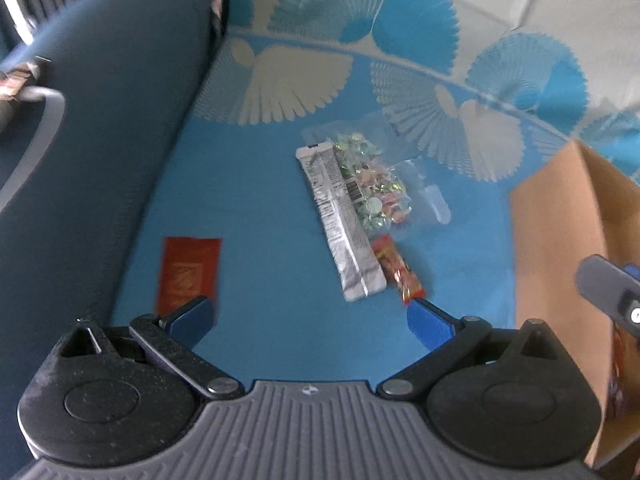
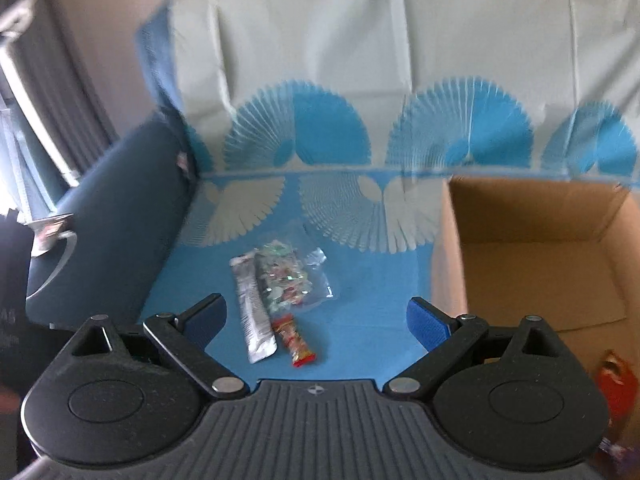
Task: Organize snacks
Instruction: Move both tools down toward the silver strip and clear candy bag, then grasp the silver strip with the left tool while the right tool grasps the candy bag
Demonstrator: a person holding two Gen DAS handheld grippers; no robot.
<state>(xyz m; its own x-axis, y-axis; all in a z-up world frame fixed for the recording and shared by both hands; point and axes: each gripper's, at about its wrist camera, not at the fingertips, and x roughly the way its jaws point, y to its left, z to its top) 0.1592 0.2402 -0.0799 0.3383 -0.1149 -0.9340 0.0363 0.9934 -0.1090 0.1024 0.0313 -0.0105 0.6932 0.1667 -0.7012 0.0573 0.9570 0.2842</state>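
Observation:
A long silver snack packet lies on the blue cloth, with a clear bag of coloured candies beside it and a small red-orange candy bar at its near end. A dark red packet lies apart to the left. My left gripper is open and empty above the cloth, near the red packet. My right gripper is open and empty, hovering above the silver packet, candy bag and candy bar. The open cardboard box stands to the right.
The box wall stands at the right in the left wrist view, with part of the other gripper above it. A dark blue sofa armrest bounds the left. A red packet lies in the box.

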